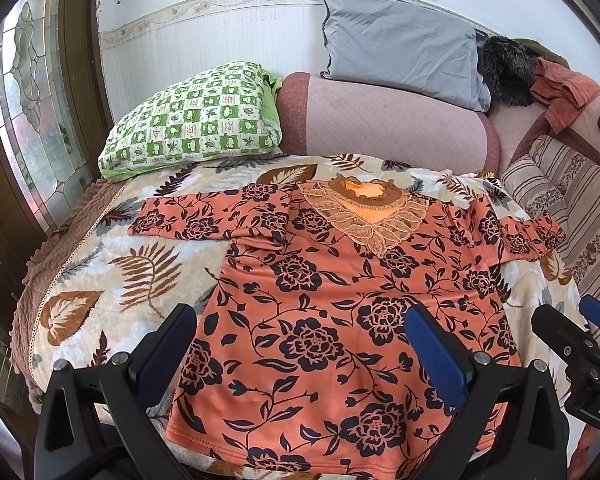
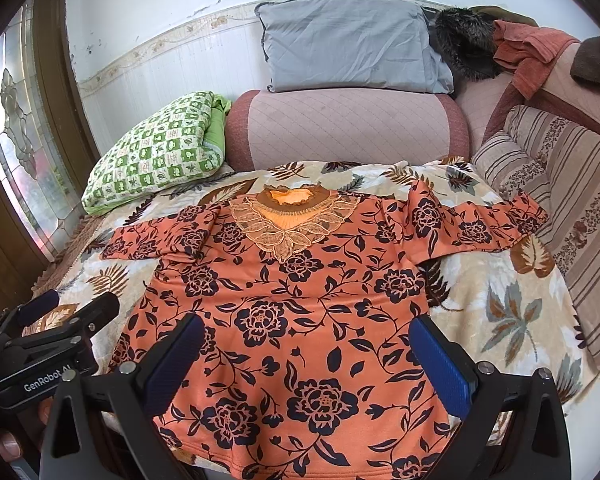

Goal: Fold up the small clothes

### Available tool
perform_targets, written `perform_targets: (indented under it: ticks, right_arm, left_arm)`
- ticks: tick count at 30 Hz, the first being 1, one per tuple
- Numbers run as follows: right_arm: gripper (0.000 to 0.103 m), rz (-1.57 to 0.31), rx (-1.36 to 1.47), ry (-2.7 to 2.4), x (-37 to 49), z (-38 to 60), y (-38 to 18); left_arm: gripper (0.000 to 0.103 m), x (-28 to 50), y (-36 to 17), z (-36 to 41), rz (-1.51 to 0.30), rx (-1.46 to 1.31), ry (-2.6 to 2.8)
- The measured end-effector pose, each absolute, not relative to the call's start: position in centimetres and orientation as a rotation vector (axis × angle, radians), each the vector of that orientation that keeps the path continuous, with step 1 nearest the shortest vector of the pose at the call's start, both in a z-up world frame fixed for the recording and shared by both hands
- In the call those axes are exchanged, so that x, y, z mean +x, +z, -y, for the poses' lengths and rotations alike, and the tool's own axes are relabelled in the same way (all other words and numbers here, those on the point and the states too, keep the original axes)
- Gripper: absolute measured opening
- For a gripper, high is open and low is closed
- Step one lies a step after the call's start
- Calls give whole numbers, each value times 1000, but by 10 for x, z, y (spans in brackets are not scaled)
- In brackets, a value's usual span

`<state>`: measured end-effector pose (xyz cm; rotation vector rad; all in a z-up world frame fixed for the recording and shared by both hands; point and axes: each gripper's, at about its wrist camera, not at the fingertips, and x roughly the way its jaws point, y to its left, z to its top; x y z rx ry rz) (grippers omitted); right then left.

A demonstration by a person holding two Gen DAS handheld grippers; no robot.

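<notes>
An orange shirt with dark flower print lies flat, front up, on a leaf-patterned blanket, sleeves spread to both sides and lace collar at the far end. It also shows in the right wrist view. My left gripper is open and empty, hovering over the shirt's near left part by the hem. My right gripper is open and empty above the near right part of the shirt. Each gripper shows in the other's view: the right one and the left one.
A green checked pillow lies at the far left, a pink bolster behind the shirt with a grey pillow on it. A striped cushion and piled clothes are at the right. A wooden glass door stands left.
</notes>
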<state>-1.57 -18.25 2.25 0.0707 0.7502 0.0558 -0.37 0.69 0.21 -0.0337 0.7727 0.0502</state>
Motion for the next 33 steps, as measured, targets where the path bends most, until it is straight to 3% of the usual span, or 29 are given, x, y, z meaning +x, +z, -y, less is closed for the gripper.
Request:
perform_targets:
  ticks: [12, 25, 33]
  right_arm:
    - [103, -811, 195, 117, 1, 213, 2]
    - [103, -684, 1074, -136, 131, 574, -107]
    - [102, -668, 949, -338, 215, 655, -102]
  left_arm:
    - [103, 12, -28, -14, -846, -55, 55]
    - [103, 75, -122, -20, -1034, -20, 90]
    - [103, 99, -137, -15, -1021, -14, 54]
